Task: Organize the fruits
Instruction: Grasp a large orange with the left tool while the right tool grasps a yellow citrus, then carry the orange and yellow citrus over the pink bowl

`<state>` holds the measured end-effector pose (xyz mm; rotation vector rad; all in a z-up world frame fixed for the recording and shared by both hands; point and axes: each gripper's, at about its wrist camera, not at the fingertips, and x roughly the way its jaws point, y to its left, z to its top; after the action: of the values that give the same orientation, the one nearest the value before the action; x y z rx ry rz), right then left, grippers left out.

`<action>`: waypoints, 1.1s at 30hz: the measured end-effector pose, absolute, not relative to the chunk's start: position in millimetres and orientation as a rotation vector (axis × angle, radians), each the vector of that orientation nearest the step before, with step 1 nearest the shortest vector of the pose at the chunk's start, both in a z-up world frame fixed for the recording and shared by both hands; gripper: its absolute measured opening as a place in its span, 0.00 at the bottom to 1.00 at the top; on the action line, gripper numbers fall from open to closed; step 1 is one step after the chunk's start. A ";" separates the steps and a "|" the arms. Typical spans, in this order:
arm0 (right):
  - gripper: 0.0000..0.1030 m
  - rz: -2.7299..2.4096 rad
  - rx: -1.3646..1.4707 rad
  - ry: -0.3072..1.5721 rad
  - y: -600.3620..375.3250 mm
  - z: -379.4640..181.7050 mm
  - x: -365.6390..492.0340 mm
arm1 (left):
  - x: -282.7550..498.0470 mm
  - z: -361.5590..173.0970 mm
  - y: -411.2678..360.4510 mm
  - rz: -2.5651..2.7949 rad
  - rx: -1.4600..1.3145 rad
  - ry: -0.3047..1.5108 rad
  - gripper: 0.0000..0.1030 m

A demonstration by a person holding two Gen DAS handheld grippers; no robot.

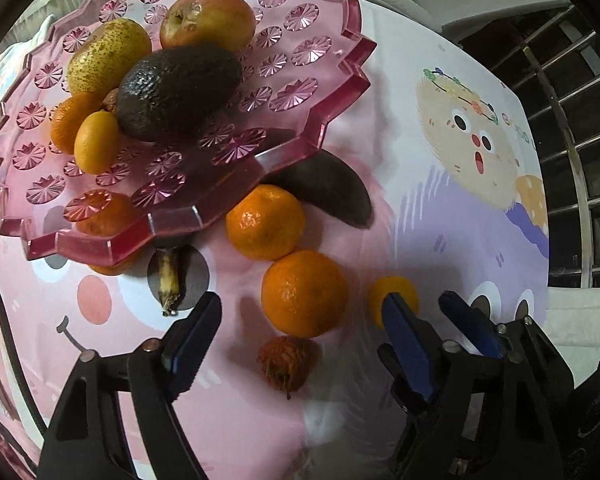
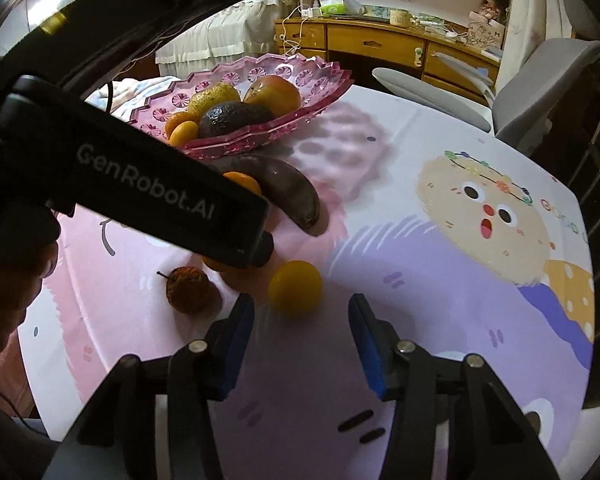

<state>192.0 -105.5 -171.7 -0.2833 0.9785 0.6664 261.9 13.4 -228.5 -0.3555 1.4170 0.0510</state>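
Note:
A pink cut-glass fruit plate (image 1: 332, 92) (image 2: 320, 80) holds an apple (image 1: 208, 18), a speckled pear (image 1: 108, 54), an avocado (image 1: 180, 90) and small citrus. On the cartoon tablecloth lie two mandarins (image 1: 265, 222), an overripe dark banana (image 1: 332, 192) (image 2: 288, 192), a reddish spiky fruit (image 1: 286, 364) (image 2: 188, 290) and a small yellow-orange fruit (image 1: 394, 286) (image 2: 296, 288). My left gripper (image 1: 302, 300) is open astride the nearer mandarin (image 1: 304, 294), pads apart from it. Just short of the small yellow-orange fruit, my right gripper (image 2: 300, 300) stands open, with its pads clear of the fruit.
Another mandarin (image 1: 104, 216) shows through the plate's rim, beside the banana's stem (image 1: 168, 280). The left gripper's black body (image 2: 148, 196) blocks part of the right view. A grey chair (image 2: 540, 80), a wooden desk (image 2: 380, 40) and a metal railing (image 1: 560, 120) surround the table.

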 end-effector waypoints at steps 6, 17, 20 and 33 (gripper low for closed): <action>0.41 0.681 -0.273 0.993 -100.6 -180.1 197.8 | 266.2 -237.4 8.8 0.048 -0.362 1.422 0.58; 0.32 0.687 -0.262 1.013 -94.4 -184.3 200.7 | 267.9 -243.4 6.5 0.042 -0.373 1.416 0.42; 0.32 0.687 -0.256 1.019 -94.4 -183.0 201.0 | 267.7 -242.9 6.6 0.041 -0.367 1.418 0.42; 0.31 0.695 -0.266 1.014 -87.1 -166.9 195.8 | 246.3 -204.8 23.8 0.018 -0.366 1.352 0.41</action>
<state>195.8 -87.1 -166.9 -0.2665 1.0145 0.6952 246.3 23.8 -204.8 -0.3656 1.3516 0.0180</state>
